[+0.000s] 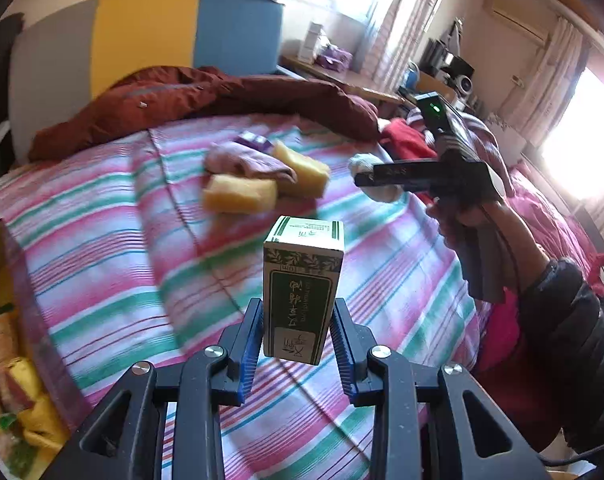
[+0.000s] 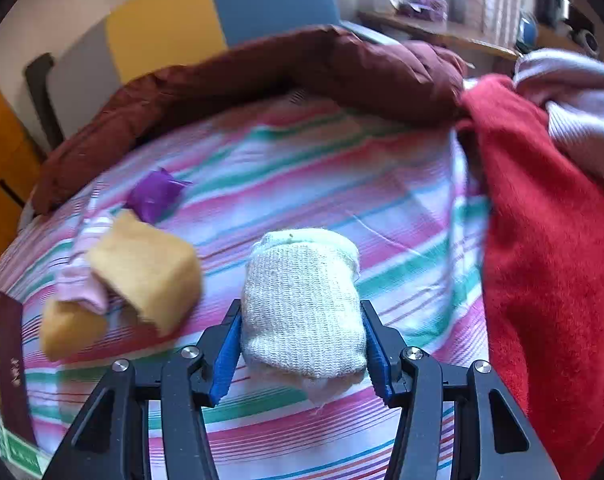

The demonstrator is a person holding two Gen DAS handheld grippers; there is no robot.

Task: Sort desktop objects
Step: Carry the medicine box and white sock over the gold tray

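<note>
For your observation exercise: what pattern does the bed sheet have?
The sheet has pink, green and white stripes, clearest in the right wrist view.

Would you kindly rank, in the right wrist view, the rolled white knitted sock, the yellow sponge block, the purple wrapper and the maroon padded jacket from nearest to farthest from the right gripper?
1. Rolled white knitted sock: between the right gripper's fingers.
2. Yellow sponge block: left of it on the striped sheet.
3. Purple wrapper: farther back, left.
4. Maroon padded jacket: along the bed's far edge.
</note>
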